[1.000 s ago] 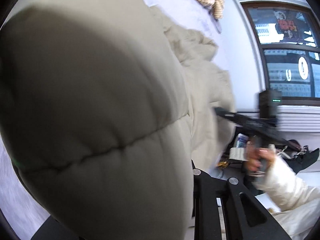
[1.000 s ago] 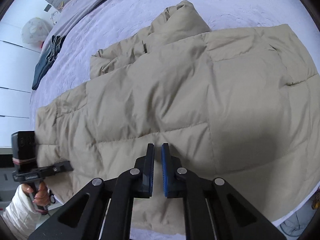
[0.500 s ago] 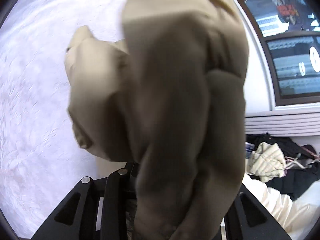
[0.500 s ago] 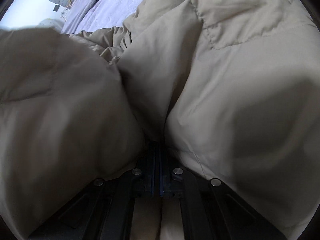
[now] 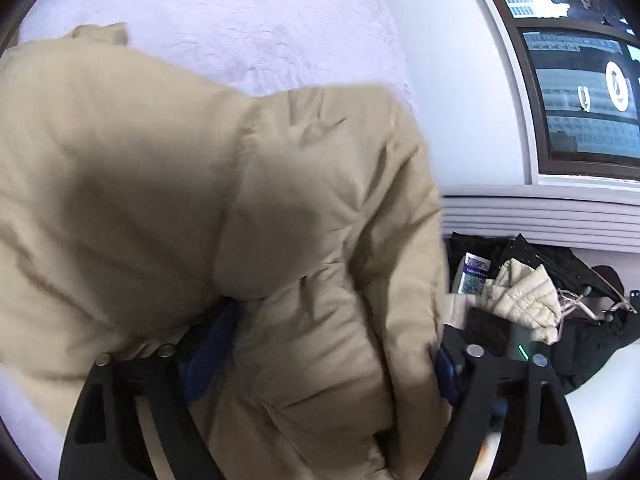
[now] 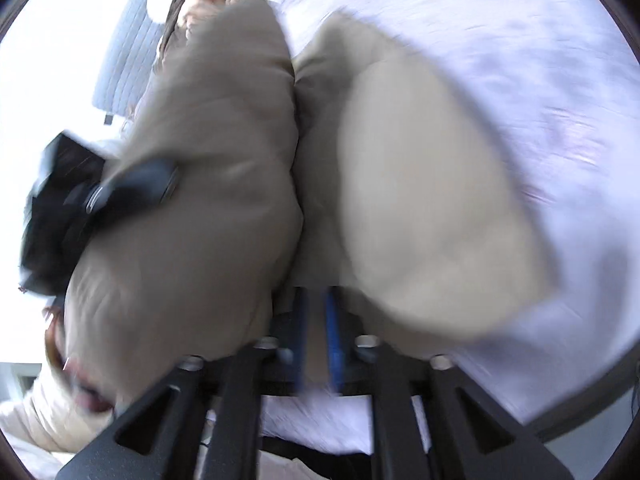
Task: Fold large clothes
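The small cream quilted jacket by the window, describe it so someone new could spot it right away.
Start in the left wrist view at the dark window on the right and drop below its white sill to the heap of black clothes. The small cream quilted jacket lies crumpled on that heap, the only pale, narrow-stitched piece among black garments.

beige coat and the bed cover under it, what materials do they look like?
Beige coat: looks like a matte woven shell, probably nylon or polyester, over puffy fill; stitched quilting lines split it into soft bulging panels that crease finely. Bed cover: pale lilac fabric, matte, with a faint embossed or stitched pattern, likely quilted cotton or microfibre; the weave is too blurred to tell.
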Tool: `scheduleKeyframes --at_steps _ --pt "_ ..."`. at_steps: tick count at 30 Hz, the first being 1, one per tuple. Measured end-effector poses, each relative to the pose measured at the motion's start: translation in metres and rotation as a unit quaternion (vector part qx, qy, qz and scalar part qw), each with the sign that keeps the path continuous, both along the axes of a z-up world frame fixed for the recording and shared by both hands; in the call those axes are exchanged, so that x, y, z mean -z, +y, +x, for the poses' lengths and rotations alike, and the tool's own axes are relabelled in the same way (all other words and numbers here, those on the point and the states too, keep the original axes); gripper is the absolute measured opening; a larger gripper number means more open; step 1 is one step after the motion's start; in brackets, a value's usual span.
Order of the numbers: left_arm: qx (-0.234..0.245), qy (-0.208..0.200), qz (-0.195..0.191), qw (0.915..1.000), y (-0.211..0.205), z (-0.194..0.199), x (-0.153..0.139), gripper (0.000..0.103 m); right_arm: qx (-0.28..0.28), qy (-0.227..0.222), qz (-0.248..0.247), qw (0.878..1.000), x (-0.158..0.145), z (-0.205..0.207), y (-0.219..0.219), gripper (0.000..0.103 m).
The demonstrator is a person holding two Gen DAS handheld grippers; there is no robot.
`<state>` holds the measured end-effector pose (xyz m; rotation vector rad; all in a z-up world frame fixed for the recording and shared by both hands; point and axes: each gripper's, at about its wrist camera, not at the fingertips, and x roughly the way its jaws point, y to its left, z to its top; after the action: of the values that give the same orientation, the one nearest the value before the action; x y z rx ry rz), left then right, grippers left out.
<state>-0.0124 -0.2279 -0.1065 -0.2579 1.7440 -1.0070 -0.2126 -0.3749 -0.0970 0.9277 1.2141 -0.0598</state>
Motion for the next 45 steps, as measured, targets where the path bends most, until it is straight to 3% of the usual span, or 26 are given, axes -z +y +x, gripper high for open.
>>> scheduleKeyframes --at_steps 1,2,6,8,11,12,13,14,15,16,17,19,22,25,28,32,37,39,41,45 --pt "0.003 -0.009 0.005 0.9999 -0.006 -0.002 0.002 0.086 0.006 -0.009 -0.008 1.0 -0.01 -0.012 -0.001 0.079" --pt "0.005 -0.018 0.01 0.9998 -0.016 -0.002 0.005 0.086 0.01 -0.024 -0.007 1.0 -0.019 -0.021 -0.001 0.084" --pt "0.016 -0.046 0.025 0.9985 -0.036 -0.012 0.005 0.086 -0.003 -0.089 0.01 0.996 -0.058 -0.036 0.013 0.086" --pt "0.023 -0.059 0.033 0.9975 -0.049 -0.018 0.008 0.086 -0.034 -0.096 -0.002 0.995 -0.066 -0.02 0.03 0.088" --pt "0.026 -0.085 0.027 0.9957 -0.051 -0.029 -0.019 0.086 -0.075 -0.088 -0.043 0.992 -0.063 0.013 0.06 0.088" --pt "0.02 -0.1 0.014 0.9946 -0.05 -0.029 -0.031 0.086 -0.081 -0.074 -0.068 0.992 -0.062 0.023 0.058 0.087" --pt "0.01 -0.125 0.002 0.9921 -0.044 -0.027 -0.045 0.086 -0.08 -0.056 -0.103 0.99 -0.058 0.033 0.061 0.08" --pt "-0.004 -0.158 -0.004 0.9875 -0.03 -0.025 -0.054 0.086 -0.074 -0.052 -0.124 0.988 -0.06 0.027 0.061 0.052" --pt "-0.022 -0.198 -0.002 0.98 -0.019 -0.022 -0.068 0.086 -0.069 -0.055 -0.134 0.987 -0.059 0.031 0.059 0.033" --pt "-0.04 -0.233 0.006 0.9717 -0.005 -0.017 -0.076 0.086 -0.062 -0.051 -0.139 0.987 -0.058 0.033 0.055 0.021" --pt "-0.059 -0.265 0.024 0.9622 0.006 -0.013 -0.081 0.086 -0.048 -0.05 -0.145 0.987 -0.058 0.031 0.049 0.018" --pt "-0.085 -0.307 0.075 0.9448 0.023 -0.001 -0.074 0.086 -0.034 -0.049 -0.156 0.986 -0.059 0.024 0.039 0.016" --pt "-0.108 -0.307 0.135 0.9359 0.042 0.025 -0.035 0.086 -0.009 -0.033 -0.178 0.983 -0.057 0.004 0.03 0.016" --pt "-0.108 -0.302 0.144 0.9361 0.034 0.026 -0.003 0.086 0.019 -0.009 -0.174 0.984 -0.046 -0.012 0.018 0.015" --pt "-0.077 -0.333 0.145 0.9284 0.004 0.014 0.003 0.086 0.037 0.01 -0.181 0.983 -0.039 -0.019 0.004 0.015" --pt "-0.037 -0.351 0.135 0.9259 -0.055 -0.009 0.004 0.086 0.073 0.033 -0.173 0.982 -0.009 -0.034 -0.024 0.016" --pt "-0.023 -0.361 0.156 0.9191 -0.074 -0.011 0.015 0.086 0.113 0.033 -0.085 0.989 0.028 -0.044 -0.06 0.02" --pt "-0.029 -0.353 0.157 0.9218 -0.065 -0.006 0.021 0.086 0.099 0.028 -0.054 0.993 0.023 -0.046 -0.068 0.026" --pt "-0.034 -0.348 0.162 0.9226 -0.057 -0.001 0.024 0.086 0.082 0.024 -0.06 0.995 0.007 -0.046 -0.072 0.041" --pt "-0.034 -0.347 0.168 0.9218 -0.054 0.0 0.025 0.088 0.067 -0.027 -0.096 0.993 -0.034 -0.04 -0.077 0.043"
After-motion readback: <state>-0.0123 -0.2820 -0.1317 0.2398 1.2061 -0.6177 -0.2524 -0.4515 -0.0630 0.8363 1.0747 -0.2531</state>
